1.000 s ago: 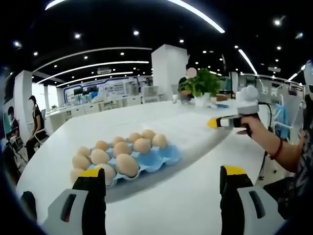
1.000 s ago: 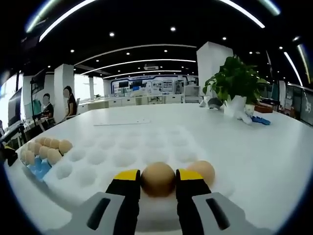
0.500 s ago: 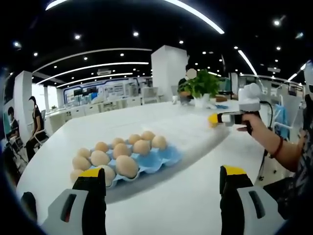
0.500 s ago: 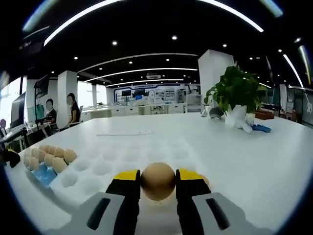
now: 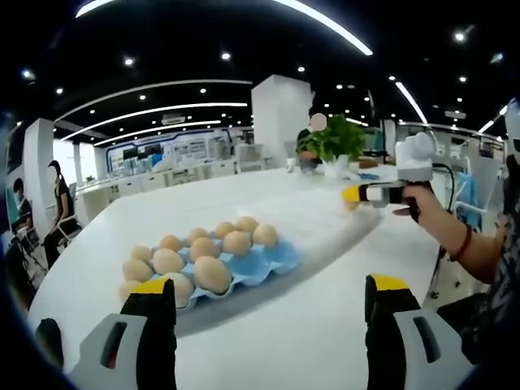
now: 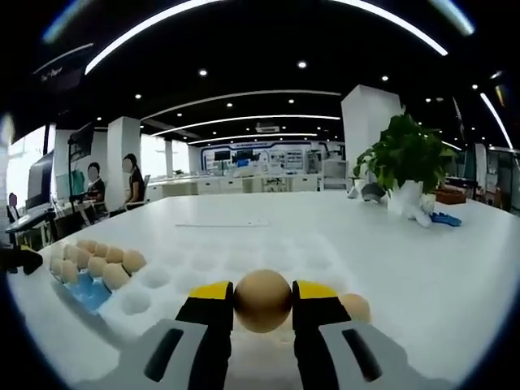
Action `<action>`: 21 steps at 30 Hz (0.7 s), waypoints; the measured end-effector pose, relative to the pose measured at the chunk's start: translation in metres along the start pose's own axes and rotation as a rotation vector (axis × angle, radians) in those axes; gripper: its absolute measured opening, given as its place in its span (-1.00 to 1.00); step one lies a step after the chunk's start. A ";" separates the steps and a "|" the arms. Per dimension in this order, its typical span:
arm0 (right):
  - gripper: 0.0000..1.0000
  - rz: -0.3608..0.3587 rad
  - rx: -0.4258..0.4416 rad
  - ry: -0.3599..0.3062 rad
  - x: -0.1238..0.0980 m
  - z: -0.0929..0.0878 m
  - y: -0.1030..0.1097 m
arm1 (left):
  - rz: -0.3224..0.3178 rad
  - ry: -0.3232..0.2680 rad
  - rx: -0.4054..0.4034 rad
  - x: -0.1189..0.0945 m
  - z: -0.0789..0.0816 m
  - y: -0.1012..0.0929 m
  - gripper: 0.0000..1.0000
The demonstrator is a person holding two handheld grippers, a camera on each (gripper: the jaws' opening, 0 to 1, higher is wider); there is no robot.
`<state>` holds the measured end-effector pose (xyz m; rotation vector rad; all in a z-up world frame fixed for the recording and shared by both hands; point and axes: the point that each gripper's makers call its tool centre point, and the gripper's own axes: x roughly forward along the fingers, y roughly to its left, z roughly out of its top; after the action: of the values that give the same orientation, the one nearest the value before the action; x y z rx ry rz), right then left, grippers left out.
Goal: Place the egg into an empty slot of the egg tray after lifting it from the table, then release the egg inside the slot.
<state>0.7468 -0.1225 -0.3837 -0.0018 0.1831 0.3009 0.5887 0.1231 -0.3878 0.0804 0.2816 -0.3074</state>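
Egg point(image 6: 262, 300), brown and smooth, sits pinched between the yellow-tipped jaws of the right claw point(image 6: 262, 302), raised above the white egg tray point(image 6: 236, 260). A second egg point(image 6: 355, 306) lies just right of the claw. Far left, a blue tray point(image 6: 84, 291) holds more eggs. A potted plant point(image 6: 409, 166) stands ahead right. Empty slots lie ahead. The left claw point(image 5: 268, 299) is spread wide over the table point(image 5: 309, 325).

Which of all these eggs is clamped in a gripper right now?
The egg between the right gripper's yellow-tipped jaws. The rest sit in the blue egg tray, and one lies on the table beside the jaws.
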 end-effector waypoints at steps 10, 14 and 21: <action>-0.41 0.079 -0.003 -0.004 0.001 0.000 0.030 | 0.010 0.001 -0.003 -0.004 -0.003 0.003 0.97; -0.41 0.103 -0.011 -0.003 0.001 -0.001 0.041 | 0.015 0.004 -0.005 -0.006 -0.004 0.005 0.97; -0.41 0.149 -0.020 -0.005 0.003 0.000 0.062 | 0.024 0.004 -0.009 -0.008 -0.005 0.008 0.97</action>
<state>0.7310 -0.0625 -0.3825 -0.0077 0.1759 0.4516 0.5823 0.1340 -0.3903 0.0750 0.2854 -0.2824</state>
